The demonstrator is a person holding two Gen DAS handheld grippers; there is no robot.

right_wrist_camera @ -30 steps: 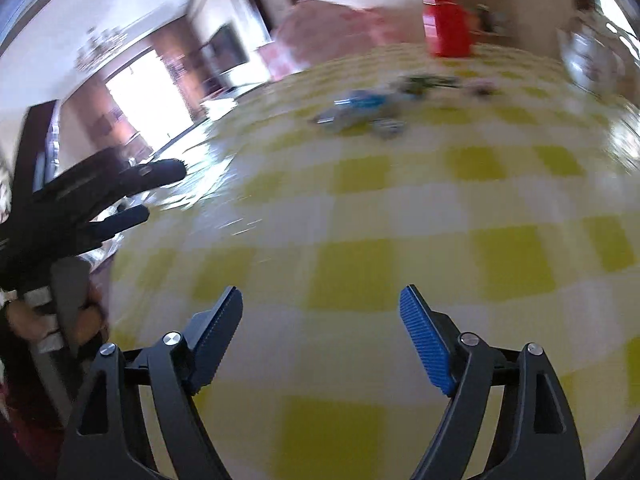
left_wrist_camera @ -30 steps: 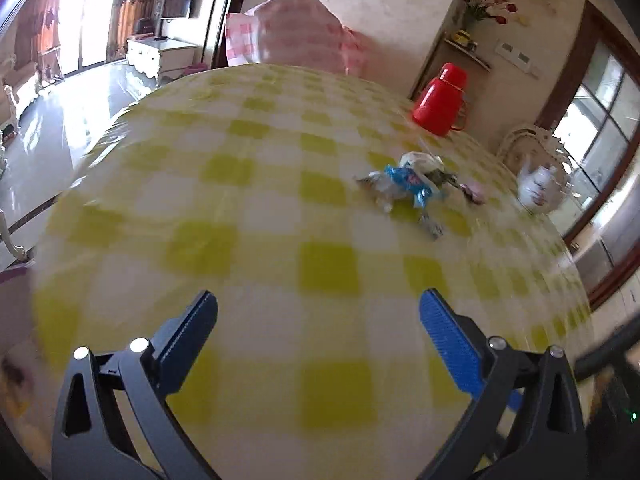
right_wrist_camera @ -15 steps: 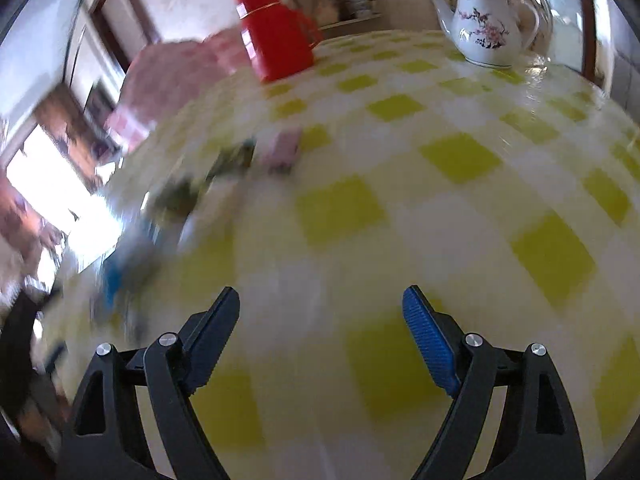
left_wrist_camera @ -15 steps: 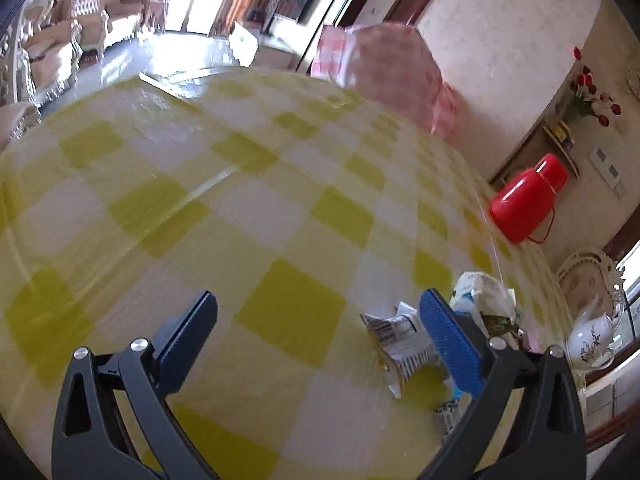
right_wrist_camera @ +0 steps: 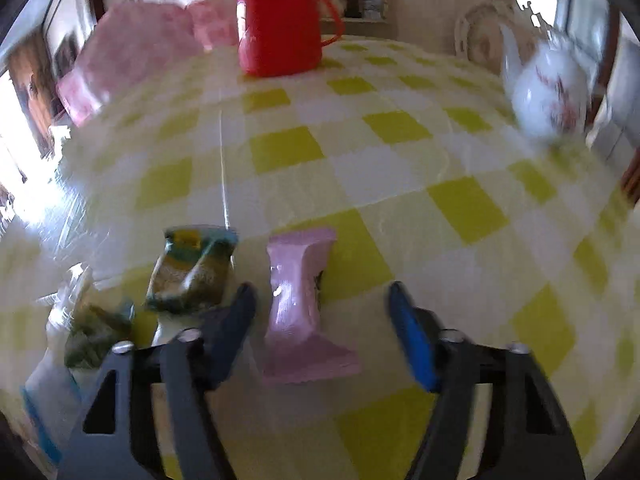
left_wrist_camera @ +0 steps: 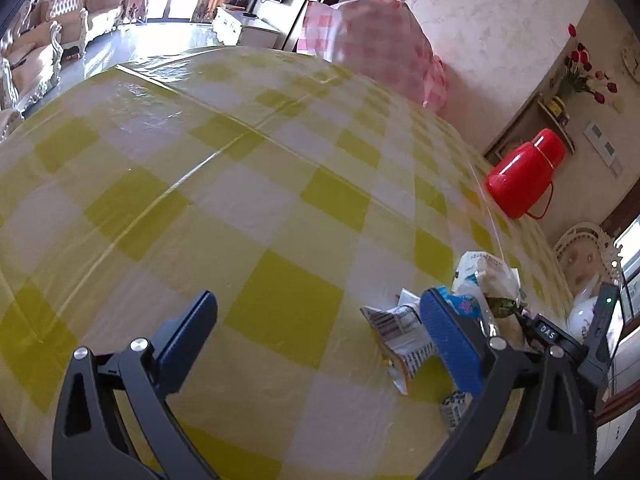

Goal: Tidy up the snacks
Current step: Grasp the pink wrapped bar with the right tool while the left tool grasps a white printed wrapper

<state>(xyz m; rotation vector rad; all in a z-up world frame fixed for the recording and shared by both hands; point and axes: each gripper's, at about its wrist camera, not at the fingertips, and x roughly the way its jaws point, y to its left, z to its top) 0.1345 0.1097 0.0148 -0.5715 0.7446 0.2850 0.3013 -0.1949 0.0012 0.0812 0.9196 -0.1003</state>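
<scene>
A pile of small snack packets lies on the yellow-checked tablecloth point(left_wrist_camera: 248, 216). In the right wrist view a pink packet point(right_wrist_camera: 298, 308) lies between the open fingers of my right gripper point(right_wrist_camera: 322, 320), nearer the left finger. A green and yellow packet point(right_wrist_camera: 192, 270) sits just left of it, with a crumpled green one point(right_wrist_camera: 94, 334) further left. In the left wrist view my left gripper point(left_wrist_camera: 320, 332) is open and empty. A white barcode packet point(left_wrist_camera: 400, 334) and a blue one point(left_wrist_camera: 460, 304) lie by its right finger. The other gripper's body point(left_wrist_camera: 568, 340) shows beyond the pile.
A red thermos jug point(left_wrist_camera: 524, 178) point(right_wrist_camera: 280, 20) stands at the far side of the table. A white flowered teapot point(right_wrist_camera: 546, 88) stands at the right. A pink checked cushion point(left_wrist_camera: 376, 40) lies beyond the far edge. The table's left edge drops to a shiny floor.
Both grippers have closed in on the snack pile. The right one swung left so the pink packet now lies between its fingers. The left one moved slightly nearer the barcode packet.
</scene>
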